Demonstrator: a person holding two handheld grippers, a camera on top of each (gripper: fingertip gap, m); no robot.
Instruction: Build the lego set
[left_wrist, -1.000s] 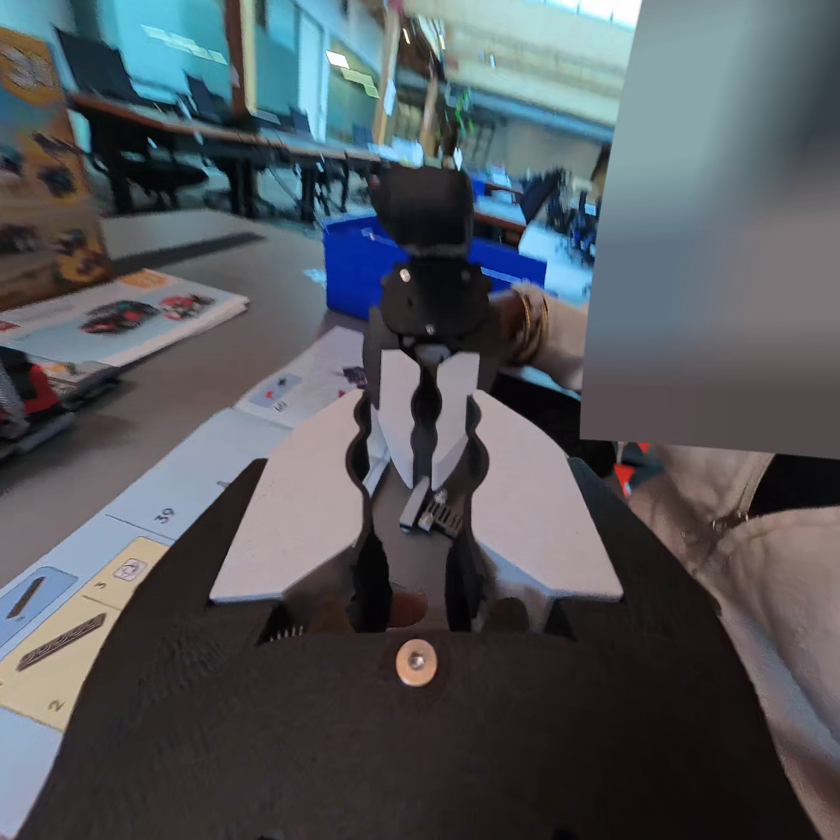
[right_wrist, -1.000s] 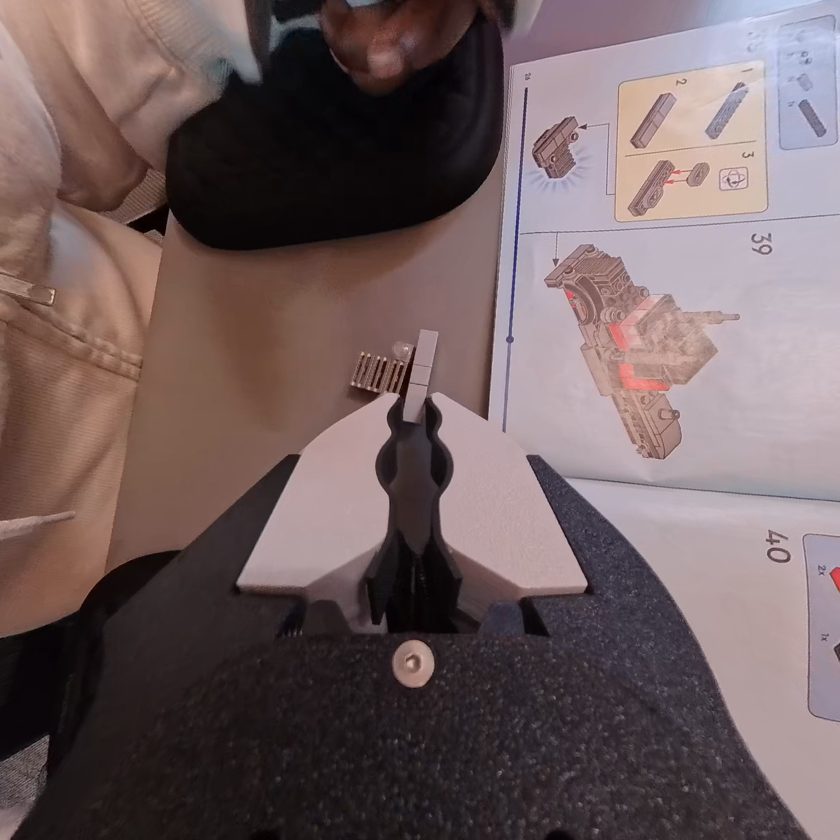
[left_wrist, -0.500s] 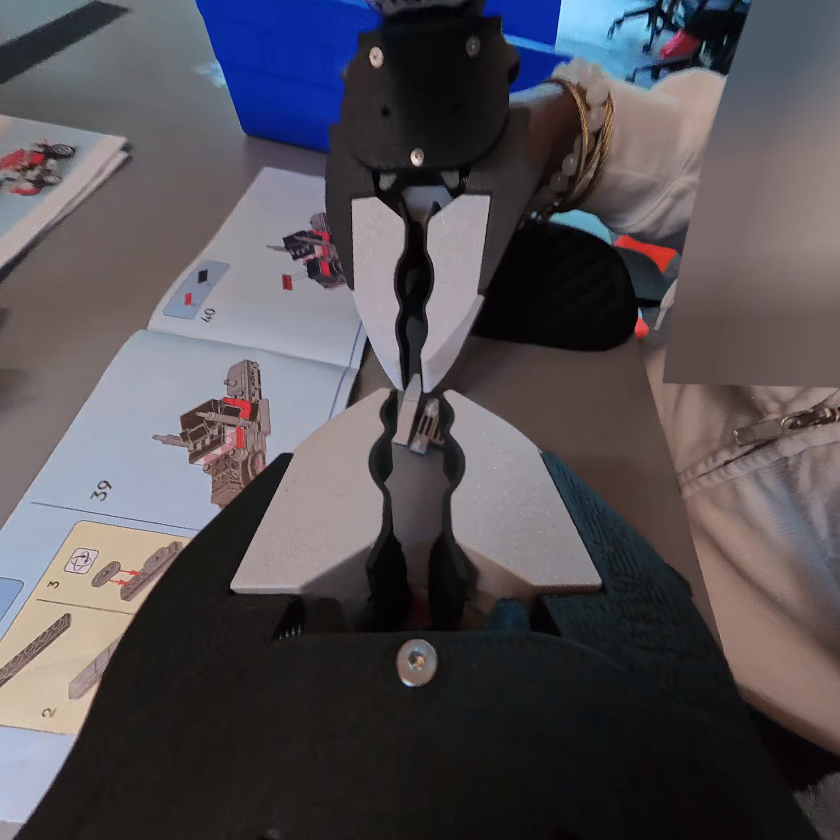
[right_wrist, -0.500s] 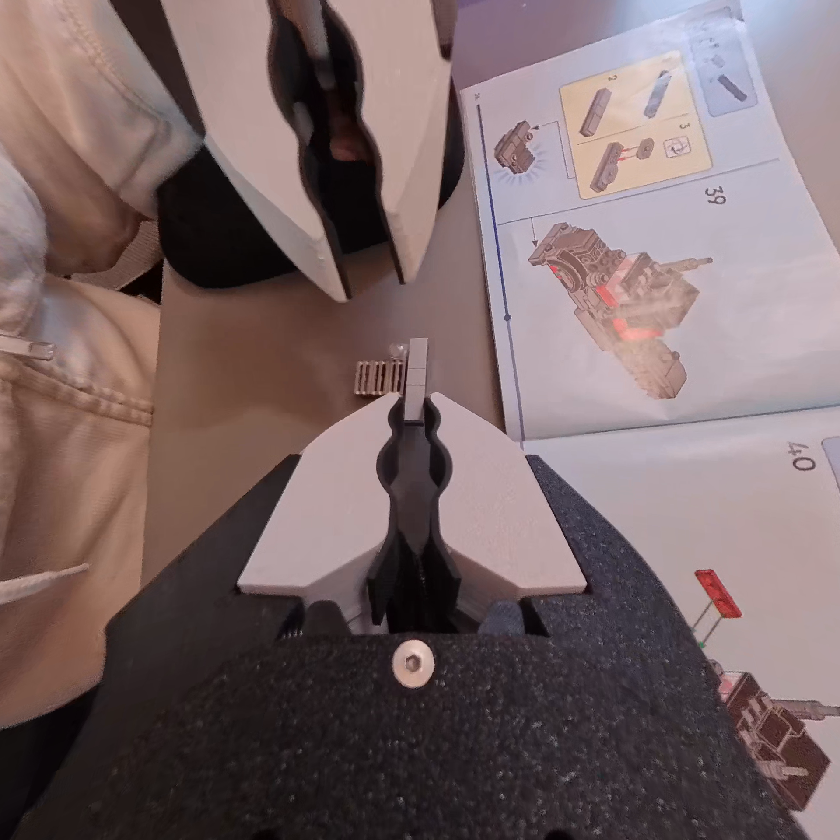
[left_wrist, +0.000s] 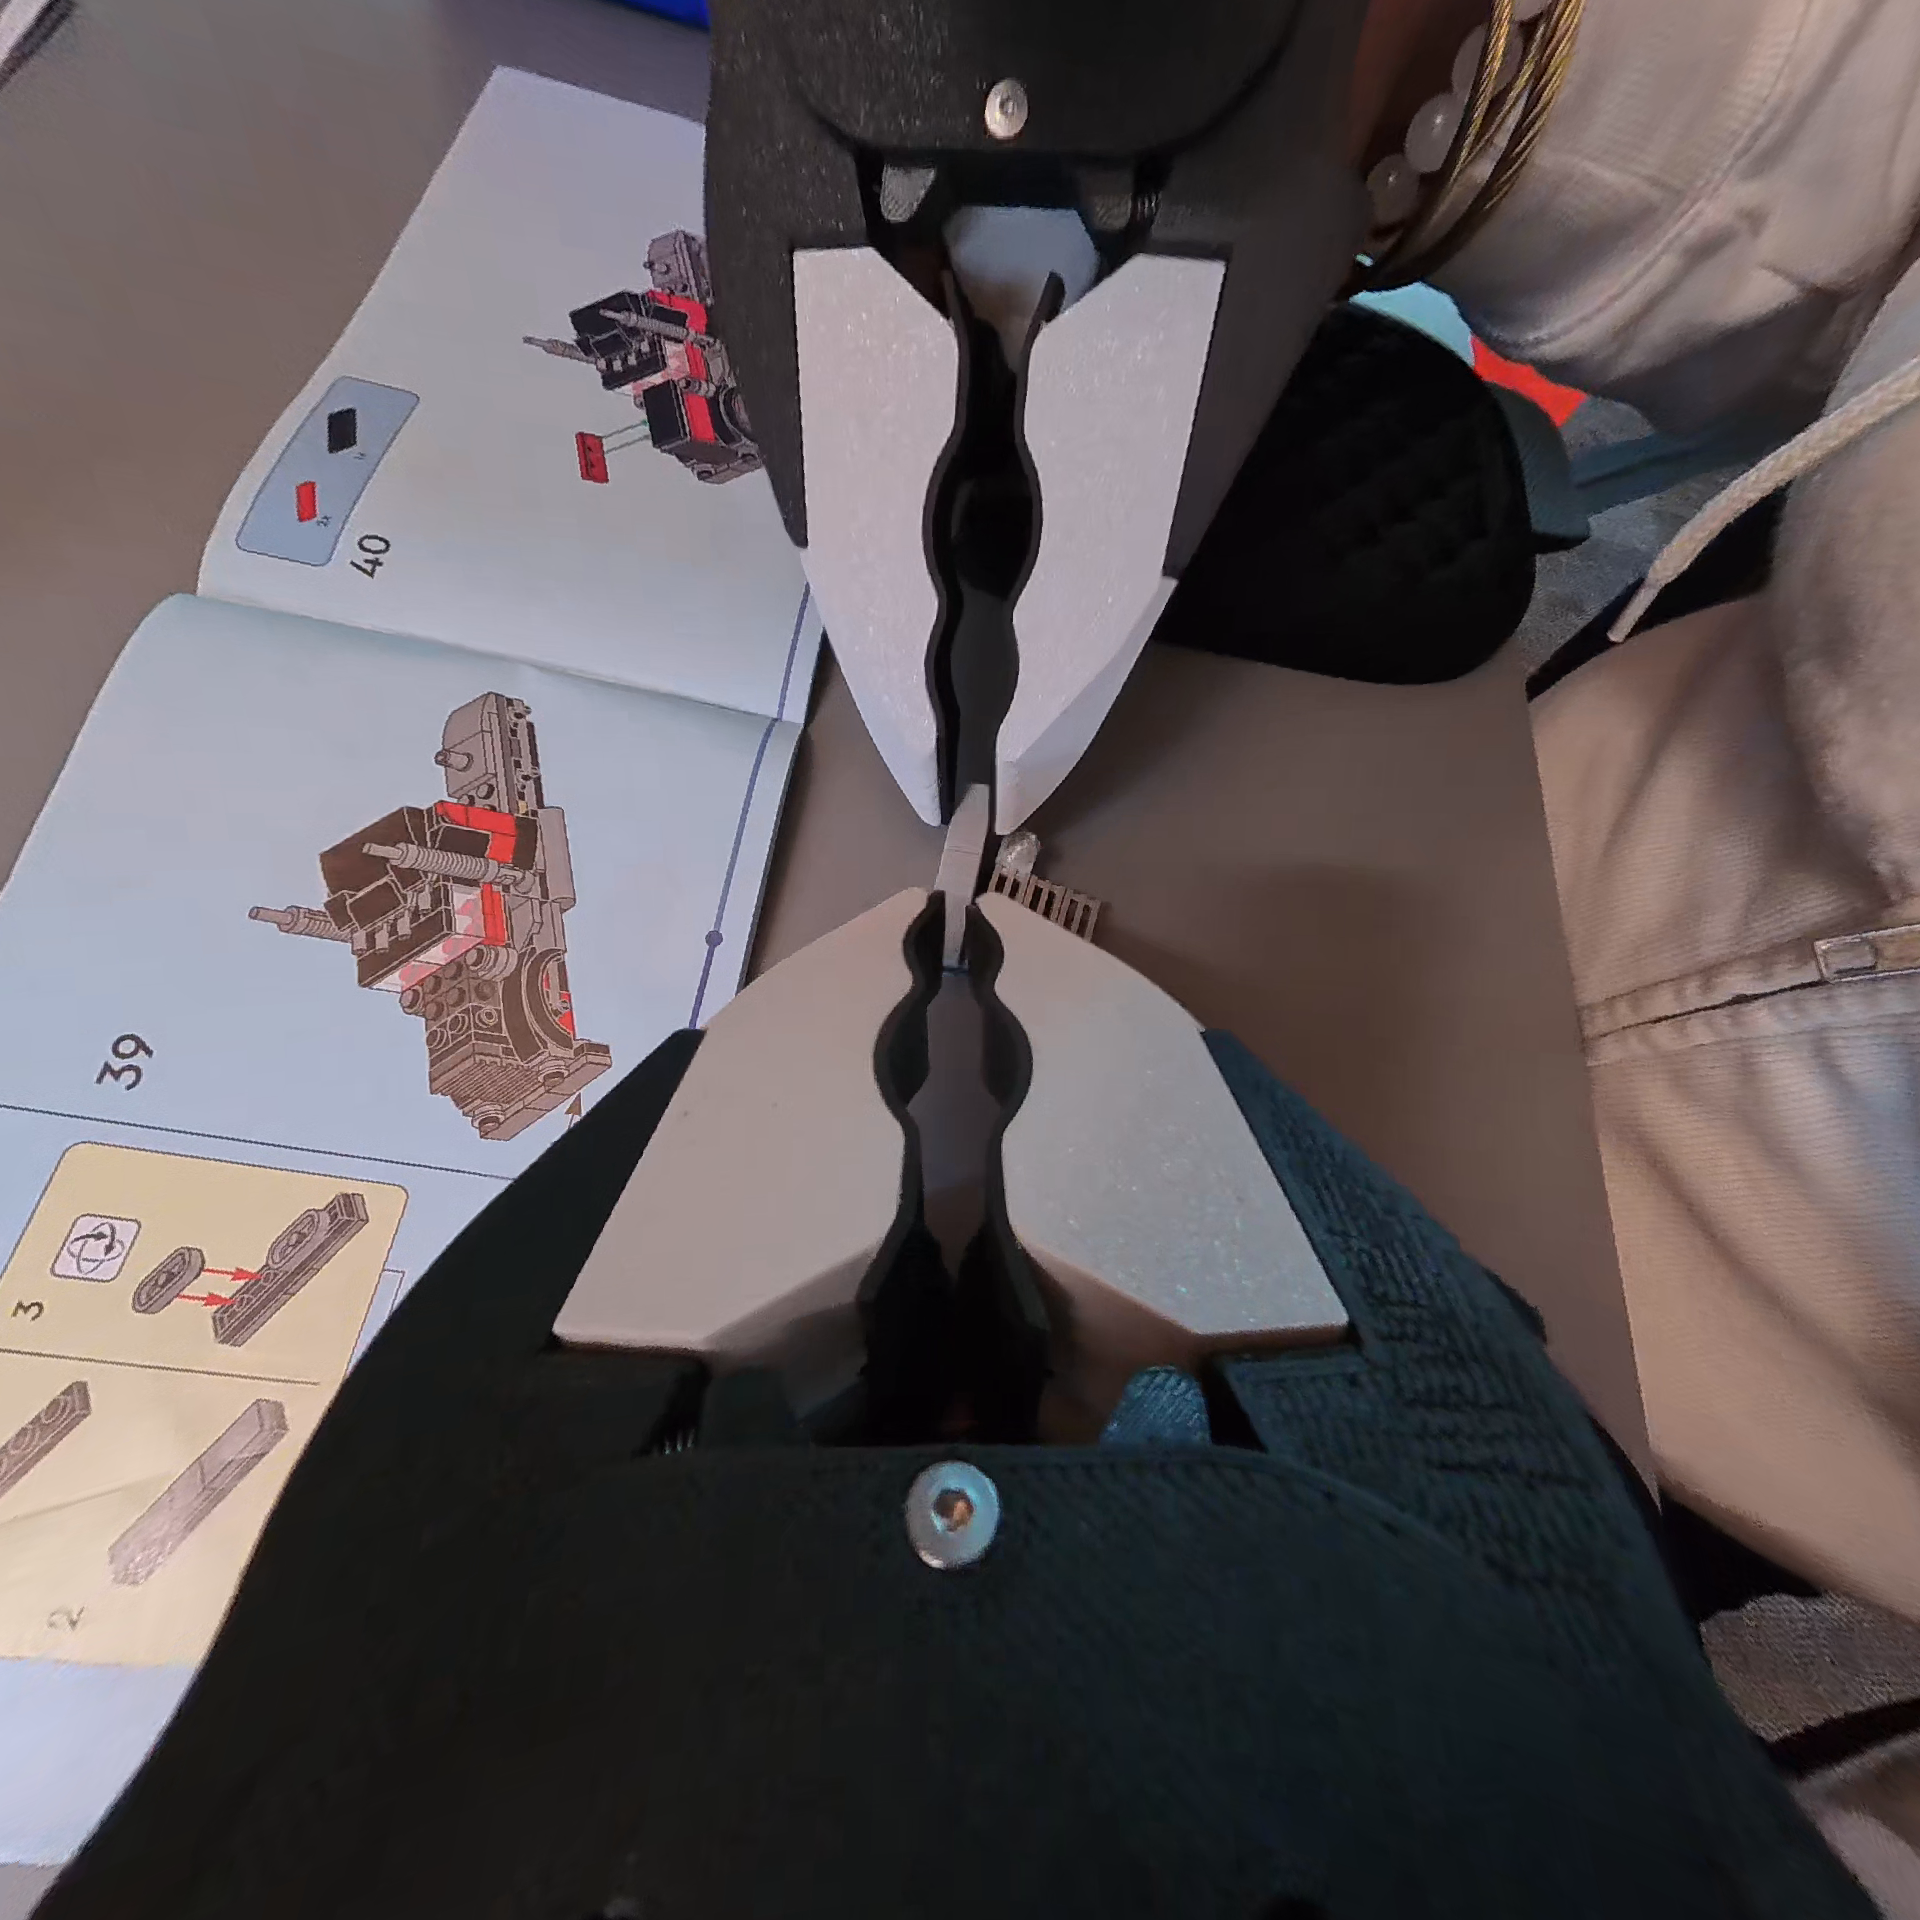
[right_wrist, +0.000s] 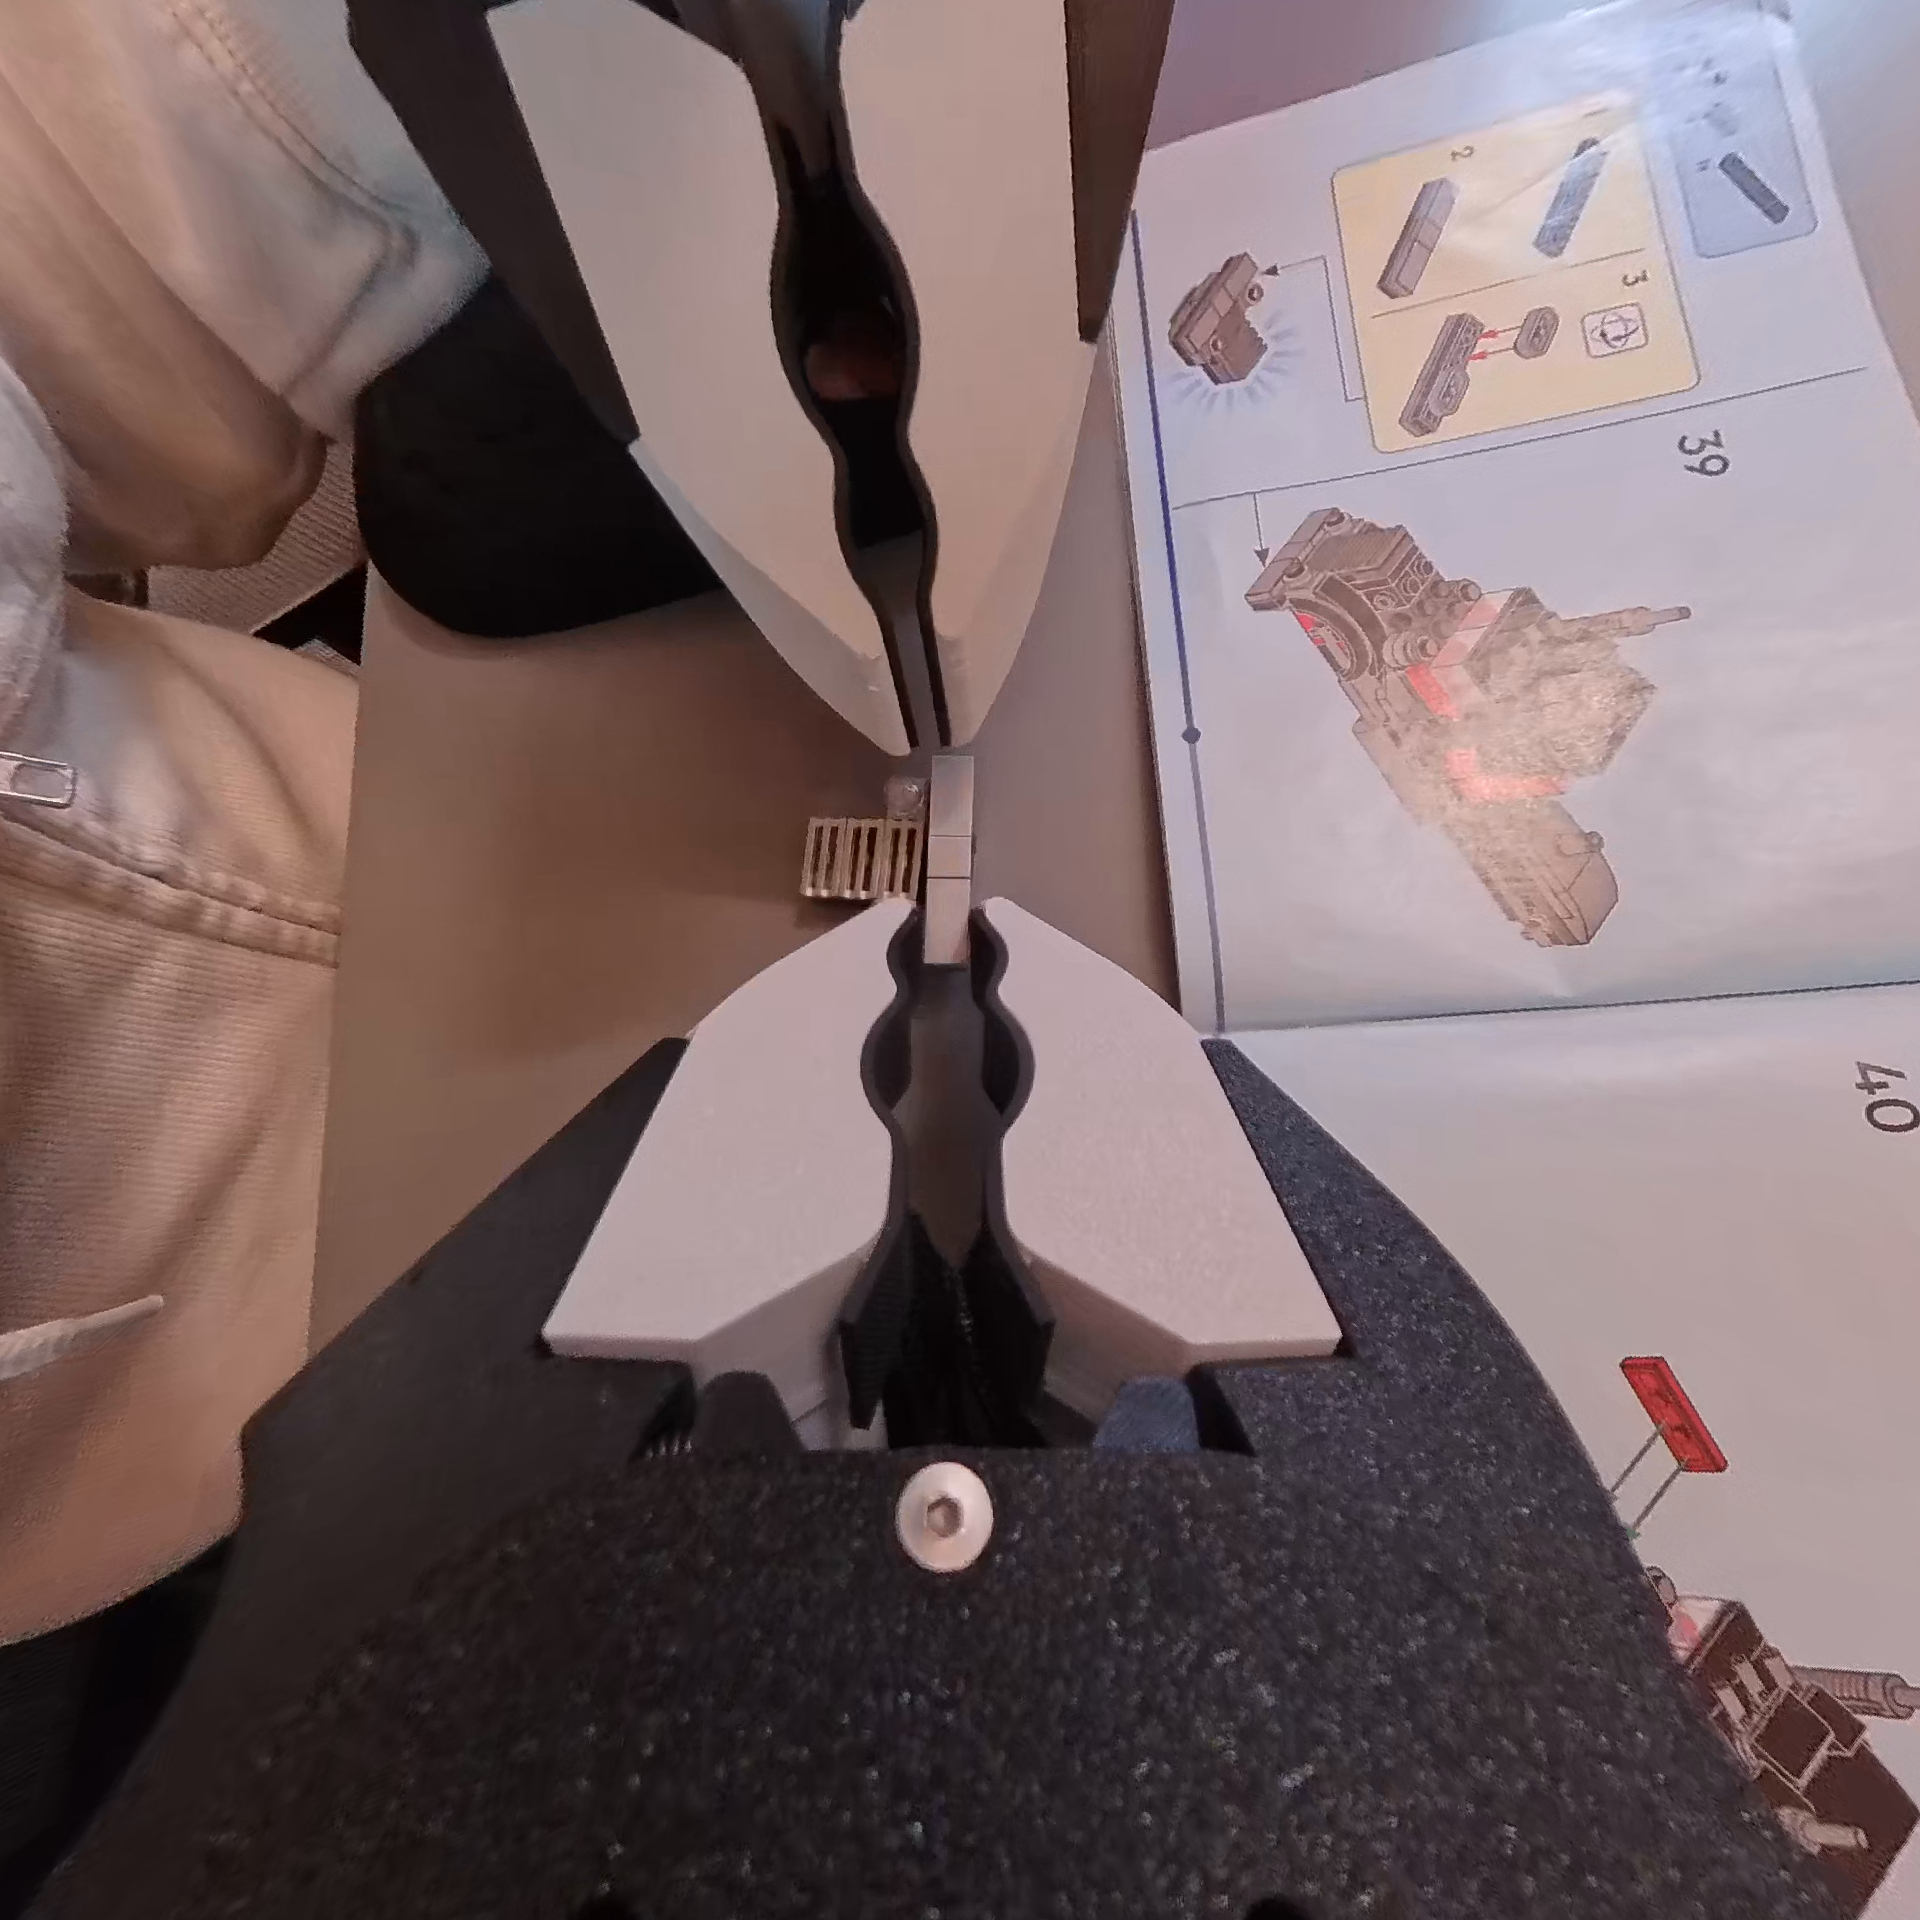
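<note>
A thin grey lego plate (left_wrist: 961, 857) is held level between my two grippers, which point tip to tip above the table. My right gripper (right_wrist: 948, 914) is shut on one end of the plate (right_wrist: 951, 831). My left gripper (left_wrist: 943, 909) has closed down on the other end; its jaws stand only a narrow slit apart. Each gripper shows in the other's view: the right (left_wrist: 971, 805), the left (right_wrist: 920, 743). A small grey grille tile (right_wrist: 862, 857) and a clear round stud (right_wrist: 906, 795) lie on the table just below the plate.
An open instruction booklet (left_wrist: 416, 831) lies flat beside the grippers; it also shows in the right wrist view (right_wrist: 1558, 831). A black cap-like object (left_wrist: 1351, 499) sits behind the right gripper. A person's beige clothing (left_wrist: 1714, 935) runs along the table edge. Less than 4 cm separates the two grippers' tips.
My left gripper has come down and forward to meet the right gripper's tips, and its jaws have narrowed onto the plate's free end. The right gripper has kept hold of the plate.
</note>
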